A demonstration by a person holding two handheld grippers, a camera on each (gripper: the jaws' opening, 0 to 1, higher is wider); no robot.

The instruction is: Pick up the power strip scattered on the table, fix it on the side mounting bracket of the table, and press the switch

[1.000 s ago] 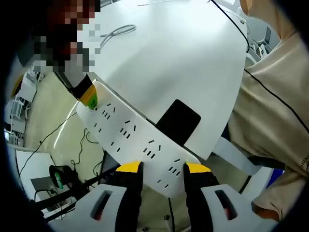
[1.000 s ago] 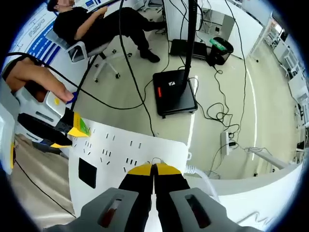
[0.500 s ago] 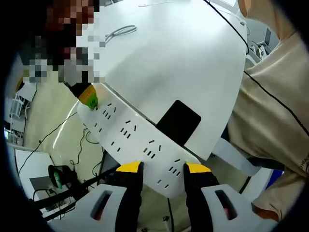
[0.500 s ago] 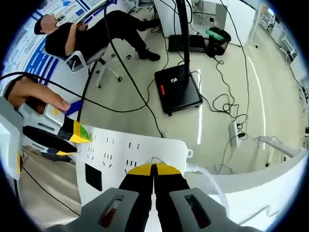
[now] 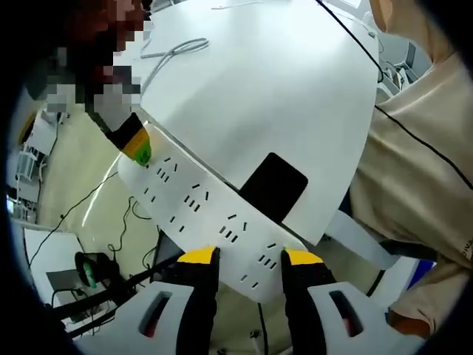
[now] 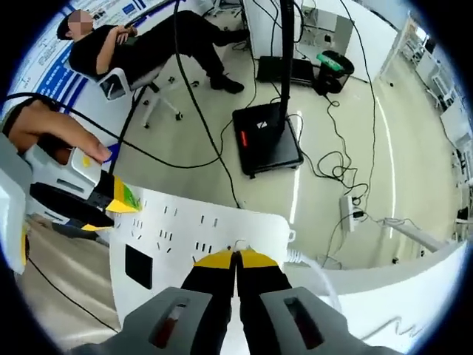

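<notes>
Holding at the bench [image 5: 295,81] edge: power strip [image 5: 199,207], white, lying along the side of the bench, barely shifted over the last second, so fixing to the bracket appears not yet finished. Left gripper [image 5: 248,257]: jaws clamped across one end of the strip. Right gripper [image 6: 236,258]: jaws closed together at the cord end of the strip; actual pinch cannot be told. Switch press outstanding

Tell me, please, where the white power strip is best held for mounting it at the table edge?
Probably at its two short ends, as now: the power strip is long and flat, so the left gripper spans one end and the right gripper pinches the cord end.
</notes>
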